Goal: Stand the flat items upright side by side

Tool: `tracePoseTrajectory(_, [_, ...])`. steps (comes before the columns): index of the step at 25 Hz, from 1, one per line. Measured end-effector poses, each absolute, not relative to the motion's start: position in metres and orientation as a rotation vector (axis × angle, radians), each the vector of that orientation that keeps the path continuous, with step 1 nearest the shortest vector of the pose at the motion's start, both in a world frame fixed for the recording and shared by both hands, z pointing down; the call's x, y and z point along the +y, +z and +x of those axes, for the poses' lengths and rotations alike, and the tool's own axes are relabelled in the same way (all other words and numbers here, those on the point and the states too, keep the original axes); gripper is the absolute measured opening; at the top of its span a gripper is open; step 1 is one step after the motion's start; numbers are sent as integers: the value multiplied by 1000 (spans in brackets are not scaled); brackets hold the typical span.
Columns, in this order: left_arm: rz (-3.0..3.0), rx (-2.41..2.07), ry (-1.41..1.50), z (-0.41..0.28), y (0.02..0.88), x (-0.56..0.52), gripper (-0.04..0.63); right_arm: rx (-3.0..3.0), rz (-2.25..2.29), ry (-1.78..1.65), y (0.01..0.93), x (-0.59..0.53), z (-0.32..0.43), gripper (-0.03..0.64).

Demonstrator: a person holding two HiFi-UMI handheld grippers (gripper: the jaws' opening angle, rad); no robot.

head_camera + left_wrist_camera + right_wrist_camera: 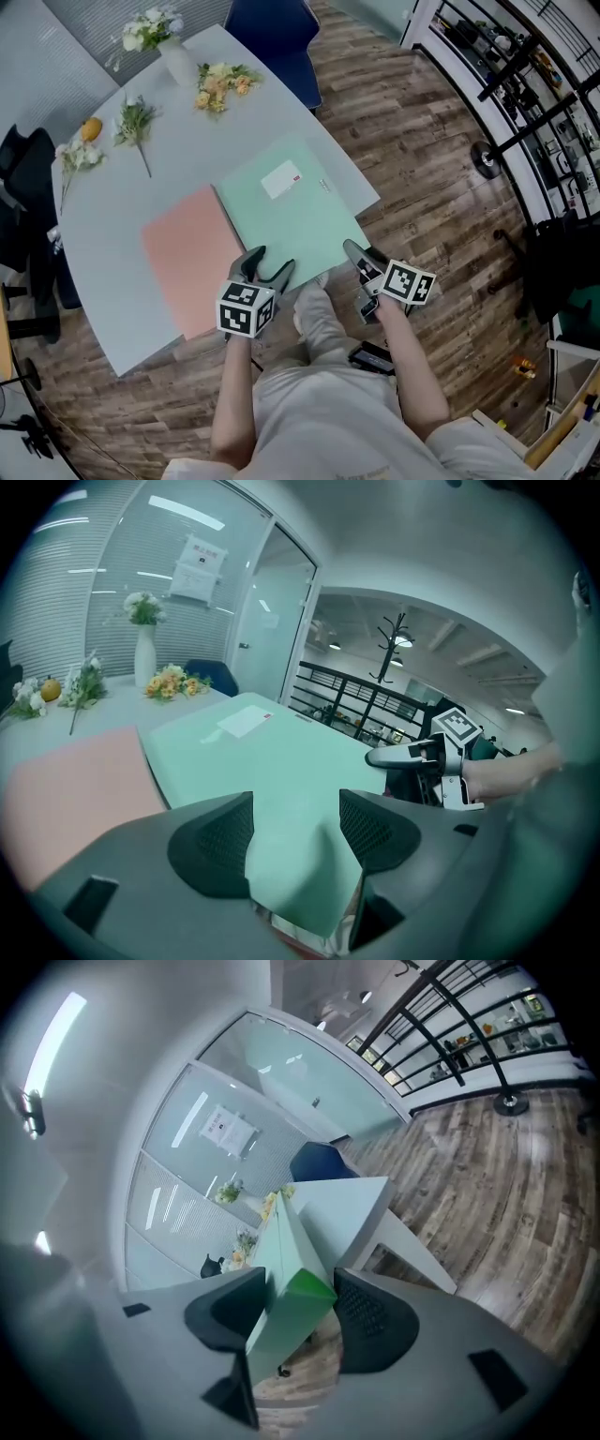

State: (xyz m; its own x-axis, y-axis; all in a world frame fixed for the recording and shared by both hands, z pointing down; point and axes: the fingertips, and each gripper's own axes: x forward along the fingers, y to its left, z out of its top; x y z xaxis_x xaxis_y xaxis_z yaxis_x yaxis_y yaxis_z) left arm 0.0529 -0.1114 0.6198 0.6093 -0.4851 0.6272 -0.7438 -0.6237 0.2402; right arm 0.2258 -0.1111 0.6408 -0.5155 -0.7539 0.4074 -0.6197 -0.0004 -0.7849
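Near edge of the table [103, 314]: the green folder [291, 211] lies flat just beside the pink folder [192, 258], with its near corners overhanging toward me. My right gripper [292, 1312] looks clamped on the near-right corner, thick edge between the pads, that corner tipped up. My left gripper [295, 832] has its jaws wide apart, straddling the near-left corner without pressing it. Step in hand, as I read it, is tipping green up onto its far long edge. To do it well, I'd close the left on its corner first so both corners rise together and the folder doesn't twist. Keep the far edge on the table as the pivot. Lift slowly, or it will probably skid toward the flowers [220, 84]. Leave room alongside for pink to stand next.
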Motion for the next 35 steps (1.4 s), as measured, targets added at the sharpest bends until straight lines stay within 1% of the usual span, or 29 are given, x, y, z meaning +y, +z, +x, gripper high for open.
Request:
tracePoseTrajectory(15, [2351,-952,711,52,619,-111,275,2280,-1616,-1375,596,-115,214,241])
tracePoseTrajectory(35, [2339,-901,632,76,609,-122,275,2532,-1758,-1089,545,-130,205,241])
